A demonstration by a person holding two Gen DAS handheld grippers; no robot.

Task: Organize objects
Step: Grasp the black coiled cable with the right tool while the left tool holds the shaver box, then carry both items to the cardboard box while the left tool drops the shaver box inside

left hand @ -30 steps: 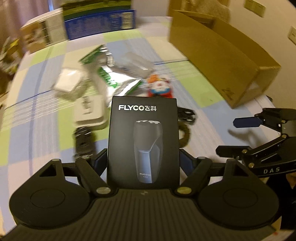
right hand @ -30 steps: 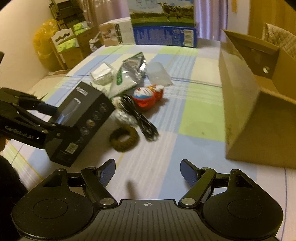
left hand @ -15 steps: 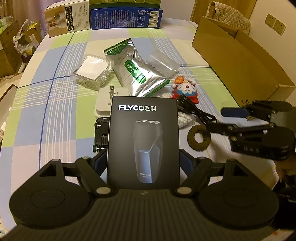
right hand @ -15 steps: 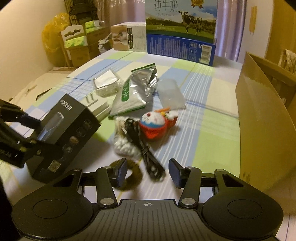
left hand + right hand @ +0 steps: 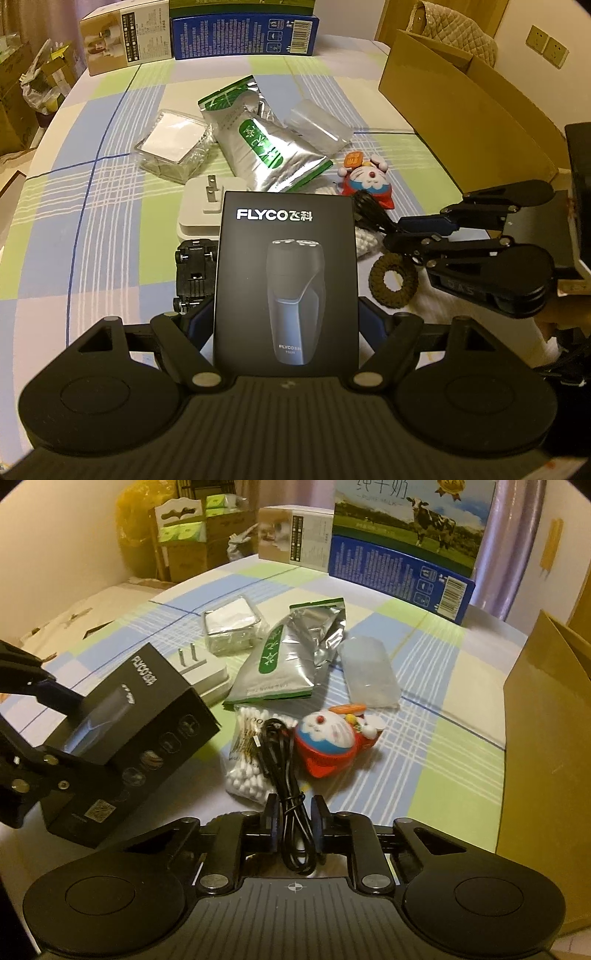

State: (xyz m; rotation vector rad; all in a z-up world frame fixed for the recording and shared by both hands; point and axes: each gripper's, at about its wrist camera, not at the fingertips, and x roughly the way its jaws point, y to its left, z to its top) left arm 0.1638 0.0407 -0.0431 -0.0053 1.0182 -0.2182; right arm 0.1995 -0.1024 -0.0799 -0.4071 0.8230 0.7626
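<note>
Since half a second ago the right gripper (image 5: 293, 829) has come down, jaws now pinching the limp black cable (image 5: 284, 775) lying over the cotton swabs (image 5: 245, 753) on the tabletop (image 5: 424, 746); light, floppy, likely to dangle. Left gripper (image 5: 286, 325) holds the rigid shaver box (image 5: 287, 277) clamped.

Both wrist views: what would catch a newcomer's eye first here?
The black FLYCO shaver box fills the left wrist view, clamped upright in the left gripper. In the right view, the right gripper closes around a coiled black cable lying over a cotton swab packet, beside a red toy figure.
</note>
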